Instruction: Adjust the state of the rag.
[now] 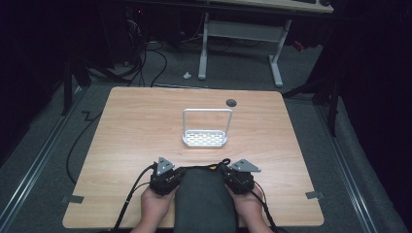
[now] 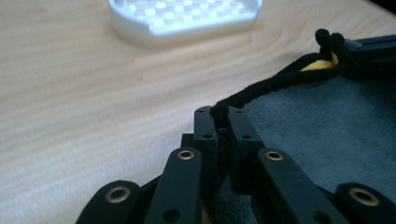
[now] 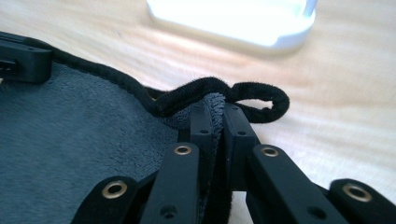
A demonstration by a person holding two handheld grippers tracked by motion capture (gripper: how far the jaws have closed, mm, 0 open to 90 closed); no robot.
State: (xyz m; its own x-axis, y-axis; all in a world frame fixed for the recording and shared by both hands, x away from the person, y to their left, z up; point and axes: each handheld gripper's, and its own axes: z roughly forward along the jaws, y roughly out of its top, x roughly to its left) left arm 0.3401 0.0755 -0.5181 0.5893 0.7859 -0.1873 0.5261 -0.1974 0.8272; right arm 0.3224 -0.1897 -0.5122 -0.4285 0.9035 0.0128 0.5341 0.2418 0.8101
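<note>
On the near edge of the worktop (image 1: 145, 126), between the person's two hands, lies a dark grey towel (image 1: 204, 194) with a black corded hem. At its left far corner the left tongs (image 1: 164, 180) are clenched on the cloth: the left gripper view shows the hem pinched between the two black jaws, with pile fabric wedged in the slit. Along the far edge a small yellow tag (image 2: 321, 65) peeks out beside a knot in the cord. At the right far corner the right tongs (image 1: 239, 178) are likewise clenched on the towel, a black hanging loop (image 3: 261, 100) poking out just past the jaw tips.

I judge the step in hand to be the grasp itself, now made at both far corners; lifting or folding has not begun, since the cloth lies flat. The next move likely calls for raising both corners together and evenly, keeping the hem taut so neither side slips free.

Beyond the towel, near the middle of the worktop, stands a white rack (image 1: 205, 138) with a perforated tray base and a tall hoop handle. Its tray holds nothing.
</note>
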